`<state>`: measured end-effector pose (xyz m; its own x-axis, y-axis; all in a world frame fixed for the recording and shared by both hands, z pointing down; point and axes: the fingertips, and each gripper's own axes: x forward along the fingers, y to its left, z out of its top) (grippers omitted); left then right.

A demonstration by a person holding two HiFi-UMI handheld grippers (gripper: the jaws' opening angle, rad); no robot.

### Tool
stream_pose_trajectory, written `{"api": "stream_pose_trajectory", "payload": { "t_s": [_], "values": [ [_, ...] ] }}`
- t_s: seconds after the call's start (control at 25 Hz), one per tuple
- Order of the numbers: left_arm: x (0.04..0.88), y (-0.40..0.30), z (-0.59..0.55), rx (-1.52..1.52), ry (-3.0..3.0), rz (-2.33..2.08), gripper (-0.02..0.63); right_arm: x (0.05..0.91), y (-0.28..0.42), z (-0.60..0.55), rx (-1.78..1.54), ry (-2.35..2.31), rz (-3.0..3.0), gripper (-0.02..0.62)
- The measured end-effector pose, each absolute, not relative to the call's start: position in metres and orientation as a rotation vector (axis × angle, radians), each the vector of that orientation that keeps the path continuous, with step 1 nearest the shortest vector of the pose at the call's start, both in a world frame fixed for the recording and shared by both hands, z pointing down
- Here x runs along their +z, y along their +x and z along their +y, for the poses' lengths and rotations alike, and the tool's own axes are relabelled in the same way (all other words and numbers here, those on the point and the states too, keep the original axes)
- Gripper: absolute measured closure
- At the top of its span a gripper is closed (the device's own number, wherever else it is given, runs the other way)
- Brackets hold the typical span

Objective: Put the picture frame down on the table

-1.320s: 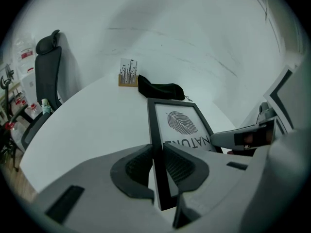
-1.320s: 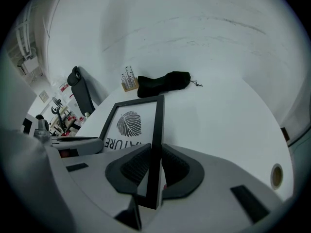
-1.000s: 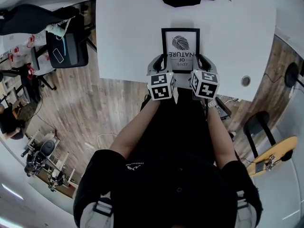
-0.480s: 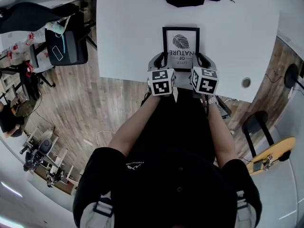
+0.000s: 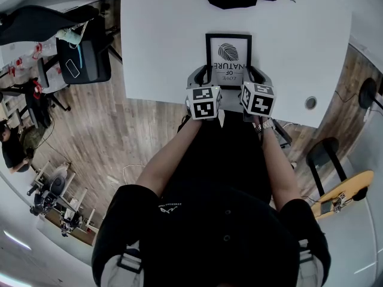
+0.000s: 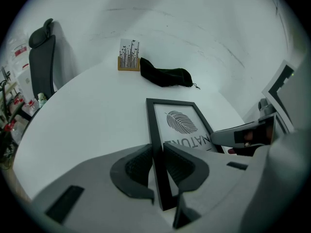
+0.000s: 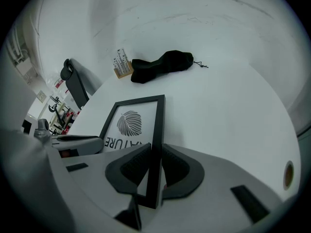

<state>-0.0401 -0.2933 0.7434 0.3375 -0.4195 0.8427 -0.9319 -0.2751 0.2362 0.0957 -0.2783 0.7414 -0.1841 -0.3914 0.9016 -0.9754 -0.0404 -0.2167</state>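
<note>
White table (image 5: 161, 40) lies just under the frame (image 5: 228, 58); my left gripper (image 6: 156, 152) and right gripper (image 7: 154, 154) each pinch one side, so next I should lay it flat and let go.

Blk tee (image 5: 221, 232) — wht chest logo (image 5: 168, 208).

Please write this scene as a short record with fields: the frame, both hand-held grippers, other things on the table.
picture frame: black, leaf print, at the near edge of the white table
left hand-held gripper: shut on the frame's left bar
right hand-held gripper: shut on the frame's right bar
frame flat on table: cannot tell
far end of table: black pouch, small card stand
</note>
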Motion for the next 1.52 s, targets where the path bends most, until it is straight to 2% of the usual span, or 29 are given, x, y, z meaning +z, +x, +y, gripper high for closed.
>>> {"api": "stream_pose_trajectory", "payload": {
  "t_s": [0.6,0.76,0.92,1.0,1.08,1.2,1.32,1.52],
  "values": [
    [0.744,-0.039,-0.294,0.843,1.867,-1.129,0.523,0.743,0.096,-0.278,1.214,1.459,-1.621,0.526],
    [0.743,-0.041,-0.296,0.826,1.87,-1.098,0.486,0.741,0.096,-0.276,1.258,1.489,-1.624,0.492],
    [0.738,-0.043,-0.304,0.802,1.87,-1.12,0.485,0.736,0.098,-0.279,1.267,1.525,-1.634,0.463],
    [0.733,-0.045,-0.306,0.79,1.866,-1.15,0.485,0.733,0.101,-0.279,1.258,1.545,-1.629,0.489],
    [0.728,-0.045,-0.308,0.782,1.871,-1.174,0.489,0.73,0.105,-0.279,1.234,1.567,-1.618,0.551],
    [0.722,-0.045,-0.306,0.777,1.877,-1.197,0.519,0.725,0.108,-0.278,1.226,1.577,-1.621,0.595],
    [0.716,-0.043,-0.3,0.764,1.883,-1.2,0.595,0.72,0.107,-0.274,1.237,1.569,-1.647,0.595],
    [0.706,-0.04,-0.288,0.728,1.882,-1.213,0.598,0.712,0.105,-0.263,1.224,1.538,-1.687,0.597]
  ]
}}
